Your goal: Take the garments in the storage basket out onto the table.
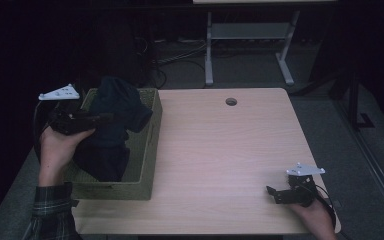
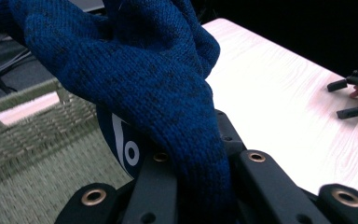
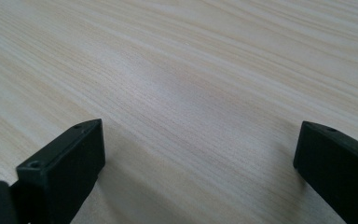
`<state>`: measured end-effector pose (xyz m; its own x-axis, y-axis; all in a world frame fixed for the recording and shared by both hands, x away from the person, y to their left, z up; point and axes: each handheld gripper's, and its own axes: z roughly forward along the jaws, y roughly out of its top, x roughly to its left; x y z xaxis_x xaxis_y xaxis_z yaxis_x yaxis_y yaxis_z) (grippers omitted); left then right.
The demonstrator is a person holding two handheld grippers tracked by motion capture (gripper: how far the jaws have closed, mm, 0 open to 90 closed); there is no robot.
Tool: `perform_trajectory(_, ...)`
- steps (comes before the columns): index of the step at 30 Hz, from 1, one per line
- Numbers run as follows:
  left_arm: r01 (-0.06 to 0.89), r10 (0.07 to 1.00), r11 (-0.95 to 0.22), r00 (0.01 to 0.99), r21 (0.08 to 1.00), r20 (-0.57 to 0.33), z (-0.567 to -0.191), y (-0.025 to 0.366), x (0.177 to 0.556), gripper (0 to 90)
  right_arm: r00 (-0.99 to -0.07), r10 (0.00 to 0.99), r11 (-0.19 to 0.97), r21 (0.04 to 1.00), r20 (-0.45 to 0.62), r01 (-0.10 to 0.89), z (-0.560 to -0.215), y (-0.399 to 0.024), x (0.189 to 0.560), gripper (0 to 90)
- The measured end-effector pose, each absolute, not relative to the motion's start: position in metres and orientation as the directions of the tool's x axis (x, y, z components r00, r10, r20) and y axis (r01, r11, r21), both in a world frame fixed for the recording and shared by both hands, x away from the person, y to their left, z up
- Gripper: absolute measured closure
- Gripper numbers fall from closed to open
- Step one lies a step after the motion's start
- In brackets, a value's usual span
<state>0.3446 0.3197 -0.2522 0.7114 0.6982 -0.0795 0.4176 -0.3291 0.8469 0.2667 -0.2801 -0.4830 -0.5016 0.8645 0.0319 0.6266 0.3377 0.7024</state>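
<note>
- One left tool (image 1: pixel 100 119), black and hard-edged with a grey three-cornered plate on top, is held at about 9 o'clock on the high view; its jaws are clamped on a fold of the garment.
- One dark blue knitted garment (image 1: pixel 115 112), soft with a fine ribbed weave and dark flecks, hangs from that tool over the basket; its lower part drapes down inside it. In the left gripper view the knit (image 2: pixel 135 70) bunches between the jaws, and a smooth navy patch with white lettering shows beneath it.
- One rectangular basket (image 1: pixel 147 150), woven in olive-green fibre with a slot handle in its end wall, sits on the left edge of the tabletop.
- One tabletop (image 1: pixel 230 160), pale wood with straight grain, has a single round hole at about 12 o'clock.
- One right tool (image 1: pixel 275 194) rests at about 4 o'clock, its two blocky black jaws apart with bare wood between them.
</note>
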Motion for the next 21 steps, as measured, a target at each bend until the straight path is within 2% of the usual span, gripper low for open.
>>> perform_trajectory(21, 0.336, 0.659, -0.303, 0.750, 0.892, -0.058, -0.206, 0.294, 0.352, 81.8, -0.500, 0.866, 0.336, 0.702, 0.032, 0.628, -0.483, -0.280, 0.267, 1.6)
